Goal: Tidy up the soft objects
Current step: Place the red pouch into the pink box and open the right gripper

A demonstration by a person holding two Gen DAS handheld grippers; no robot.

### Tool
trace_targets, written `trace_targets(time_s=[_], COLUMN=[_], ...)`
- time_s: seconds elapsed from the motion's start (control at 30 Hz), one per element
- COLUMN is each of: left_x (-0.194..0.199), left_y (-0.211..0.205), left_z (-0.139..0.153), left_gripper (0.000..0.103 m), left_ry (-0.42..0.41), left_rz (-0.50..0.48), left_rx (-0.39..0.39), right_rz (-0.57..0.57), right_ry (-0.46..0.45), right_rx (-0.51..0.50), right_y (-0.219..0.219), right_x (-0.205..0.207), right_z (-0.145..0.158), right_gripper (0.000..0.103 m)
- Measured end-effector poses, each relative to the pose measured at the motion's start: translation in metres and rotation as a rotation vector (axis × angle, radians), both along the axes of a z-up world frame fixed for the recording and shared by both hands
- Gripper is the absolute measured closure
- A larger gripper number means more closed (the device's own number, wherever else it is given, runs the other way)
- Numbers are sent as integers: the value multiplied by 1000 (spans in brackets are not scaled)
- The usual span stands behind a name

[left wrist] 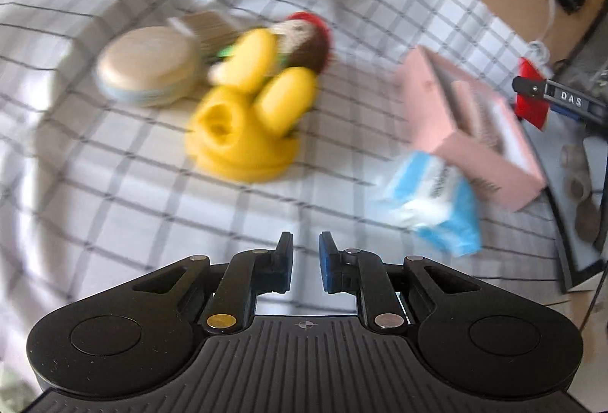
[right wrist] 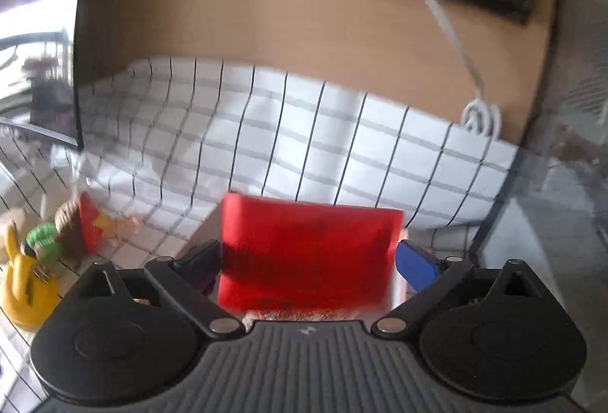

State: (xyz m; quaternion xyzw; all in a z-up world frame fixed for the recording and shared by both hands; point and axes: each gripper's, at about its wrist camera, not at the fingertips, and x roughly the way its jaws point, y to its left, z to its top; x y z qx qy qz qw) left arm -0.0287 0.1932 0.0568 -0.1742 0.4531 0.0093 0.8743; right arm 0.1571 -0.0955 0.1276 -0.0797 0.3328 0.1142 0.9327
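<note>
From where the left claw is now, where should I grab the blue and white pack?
Take the blue and white pack across its short near end, coming from the near left; its far end leans against the pink box, so that side looks blocked. The left claw is free.

Right gripper clamps red pouch over checked cloth; yellow plush at left.

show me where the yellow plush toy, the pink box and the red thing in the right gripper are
yellow plush toy point(left wrist: 243, 143): left wrist view, on its rounded body.
pink box point(left wrist: 471, 132): left wrist view, on its top face.
red thing point(right wrist: 307, 253): right wrist view, on its flat front face, between the right gripper's fingers.
</note>
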Motion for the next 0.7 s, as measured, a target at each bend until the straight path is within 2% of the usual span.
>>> trace_targets(time_s=[0.07, 0.2, 0.3, 0.4, 0.47, 0.6, 0.7], left_x=[-5, -5, 4, 16, 28, 62, 108], left_y=[9, 19, 20, 16, 12, -5, -15], left_z=[2, 8, 17, 28, 35, 57, 71], left_gripper=[87, 87, 87, 87, 87, 87, 87], left_ry=[5, -9, -38, -82, -106, -159, -198], left_rz=[28, 72, 66, 22, -23, -119, -177], left_rx=[26, 54, 68, 79, 90, 101, 116], right_rz=[30, 128, 231, 351, 402, 404, 380], right_ry=[37, 37, 36, 97, 129, 172, 192], right_rx=[10, 58, 89, 127, 88, 30, 18], right_y=[5, 15, 24, 36, 50, 69, 76], right_x=[-2, -32, -61, -82, -91, -97, -97], right_z=[-4, -4, -3, -10, -23, -43, -54], right_gripper=[6, 6, 5, 5, 5, 5, 5])
